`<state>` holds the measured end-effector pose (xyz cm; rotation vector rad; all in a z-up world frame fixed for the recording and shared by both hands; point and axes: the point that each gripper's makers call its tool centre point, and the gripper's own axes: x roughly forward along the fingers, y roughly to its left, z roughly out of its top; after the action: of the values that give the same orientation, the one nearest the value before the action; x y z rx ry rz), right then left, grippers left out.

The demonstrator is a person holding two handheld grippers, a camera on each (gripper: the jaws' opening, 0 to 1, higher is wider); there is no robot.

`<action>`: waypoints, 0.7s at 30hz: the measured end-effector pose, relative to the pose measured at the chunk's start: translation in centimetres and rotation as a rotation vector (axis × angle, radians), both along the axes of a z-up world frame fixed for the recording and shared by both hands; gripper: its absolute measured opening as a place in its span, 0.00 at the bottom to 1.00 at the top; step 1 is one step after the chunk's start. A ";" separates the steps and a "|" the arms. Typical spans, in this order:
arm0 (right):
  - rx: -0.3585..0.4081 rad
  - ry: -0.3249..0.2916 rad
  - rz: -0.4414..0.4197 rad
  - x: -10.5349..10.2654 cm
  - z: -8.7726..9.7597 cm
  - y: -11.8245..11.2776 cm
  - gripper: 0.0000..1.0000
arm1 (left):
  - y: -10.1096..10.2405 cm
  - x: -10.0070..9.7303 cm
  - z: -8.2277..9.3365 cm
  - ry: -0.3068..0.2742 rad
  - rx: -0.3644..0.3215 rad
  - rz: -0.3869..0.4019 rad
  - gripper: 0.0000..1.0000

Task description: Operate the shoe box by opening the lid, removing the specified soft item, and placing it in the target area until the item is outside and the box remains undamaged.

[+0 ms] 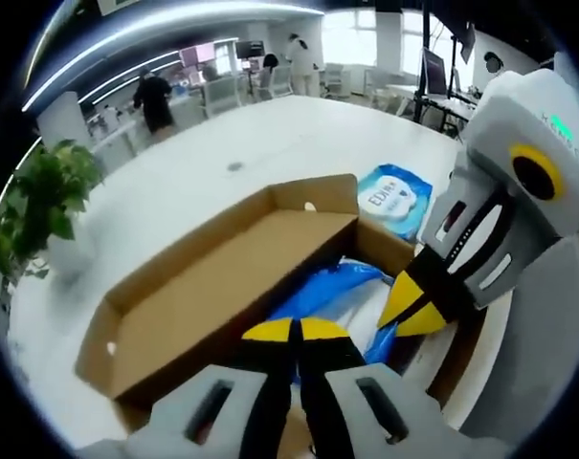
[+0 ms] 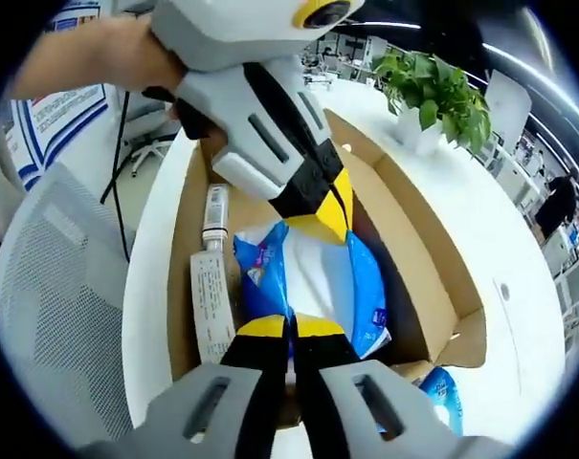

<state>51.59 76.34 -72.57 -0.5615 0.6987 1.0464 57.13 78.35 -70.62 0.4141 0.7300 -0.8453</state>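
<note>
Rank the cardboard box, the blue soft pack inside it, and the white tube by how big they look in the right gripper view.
1. Cardboard shoe box, largest, spanning most of the view.
2. Blue soft pack, partly hidden by both claws, so its full extent is unsure.
3. White tube, smallest, lying along the box's inner wall.

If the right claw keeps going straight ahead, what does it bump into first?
Probably the blue-and-white soft pack lying in the open shoe box, right beyond the right claw. The left claw is just farther on.
</note>
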 end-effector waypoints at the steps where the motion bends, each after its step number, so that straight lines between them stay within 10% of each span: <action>1: 0.001 -0.002 0.001 0.0 0.1 0.0 0.00 | 0.0 0.0 0.1 -0.001 -0.001 0.001 0.00; 21: 0.046 -0.086 0.002 0.5 6.8 -0.6 0.00 | -0.5 0.5 6.3 -0.070 -0.048 -0.006 0.00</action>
<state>52.12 75.76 -65.73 -0.5643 0.5969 1.0320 57.67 77.82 -64.36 0.4010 0.6429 -0.8478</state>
